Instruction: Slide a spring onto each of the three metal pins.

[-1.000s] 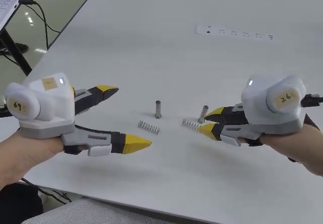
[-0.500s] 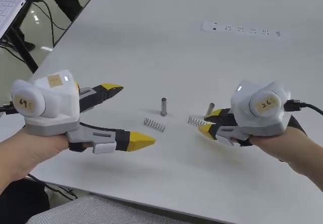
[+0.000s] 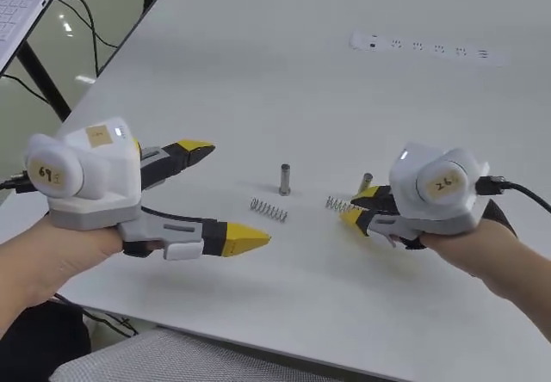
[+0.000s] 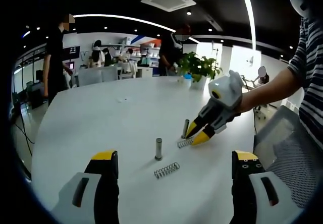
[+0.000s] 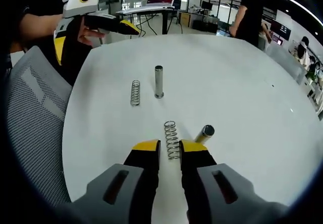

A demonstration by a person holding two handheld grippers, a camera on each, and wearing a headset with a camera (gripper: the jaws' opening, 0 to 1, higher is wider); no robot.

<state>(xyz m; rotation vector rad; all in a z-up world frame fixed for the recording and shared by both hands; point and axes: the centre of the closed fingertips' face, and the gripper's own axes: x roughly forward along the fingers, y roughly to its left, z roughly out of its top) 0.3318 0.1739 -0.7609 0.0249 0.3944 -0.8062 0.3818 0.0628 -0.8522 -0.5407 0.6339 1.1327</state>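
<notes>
In the right gripper view, the right gripper [image 5: 170,146] rises from the bottom centre with its jaws only narrowly parted, gripping nothing. One spring [image 5: 171,140] lies flat on the white table [image 5: 242,82] with its near end between the yellow tips, and a tilted pin [image 5: 204,132] is just to its right. Higher in that frame, a second spring [image 5: 135,92] lies beside an upright pin [image 5: 159,81], while in the head view the left gripper [image 3: 234,193] hovers at centre left, spread wide and empty.
</notes>
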